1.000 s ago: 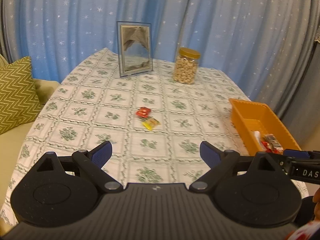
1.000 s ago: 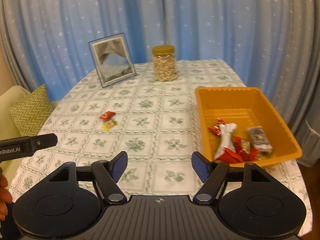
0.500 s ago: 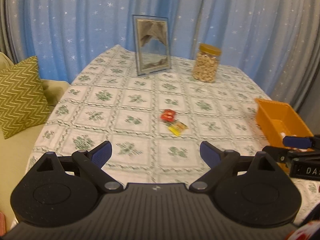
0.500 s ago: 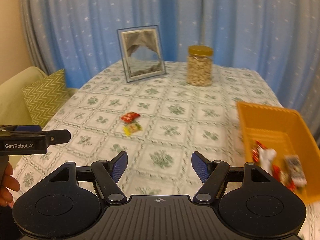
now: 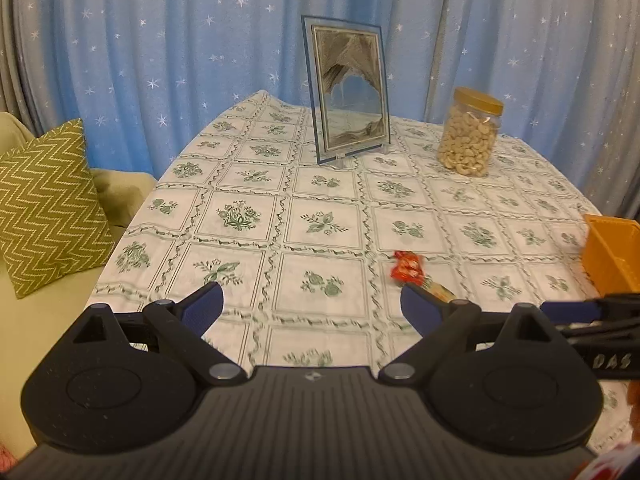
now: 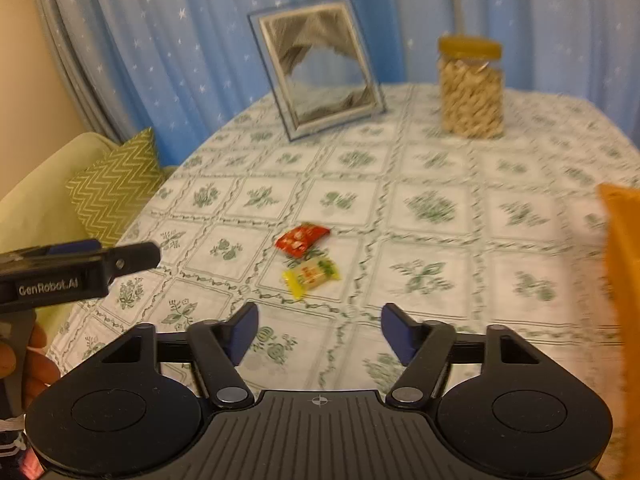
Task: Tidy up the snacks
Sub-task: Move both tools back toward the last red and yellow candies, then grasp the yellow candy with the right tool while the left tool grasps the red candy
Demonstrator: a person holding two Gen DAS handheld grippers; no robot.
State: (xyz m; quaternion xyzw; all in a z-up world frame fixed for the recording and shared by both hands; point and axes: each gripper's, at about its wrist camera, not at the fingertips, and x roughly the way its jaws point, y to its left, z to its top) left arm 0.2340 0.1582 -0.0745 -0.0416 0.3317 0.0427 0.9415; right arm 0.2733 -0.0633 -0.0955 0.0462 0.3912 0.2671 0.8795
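Note:
A red snack packet (image 6: 302, 238) and a yellow snack packet (image 6: 312, 276) lie side by side on the patterned tablecloth, just ahead of my right gripper (image 6: 316, 332), which is open and empty. In the left wrist view the red packet (image 5: 408, 271) lies near the right fingertip (image 5: 416, 305), which partly hides the yellow packet (image 5: 440, 291). My left gripper (image 5: 310, 306) is open and empty. The orange bin shows only as an edge in the left wrist view (image 5: 610, 254) and in the right wrist view (image 6: 622, 264). Its contents are out of view.
A standing picture frame (image 5: 348, 90) and a jar of cashews (image 5: 470, 132) are at the back of the table. A sofa with a green zigzag cushion (image 5: 44, 204) is at the left. Blue starry curtains hang behind.
Both grippers have swung left and moved closer to the two packets. The orange bin has slid to the right edge of both views. Both jaws stay open.

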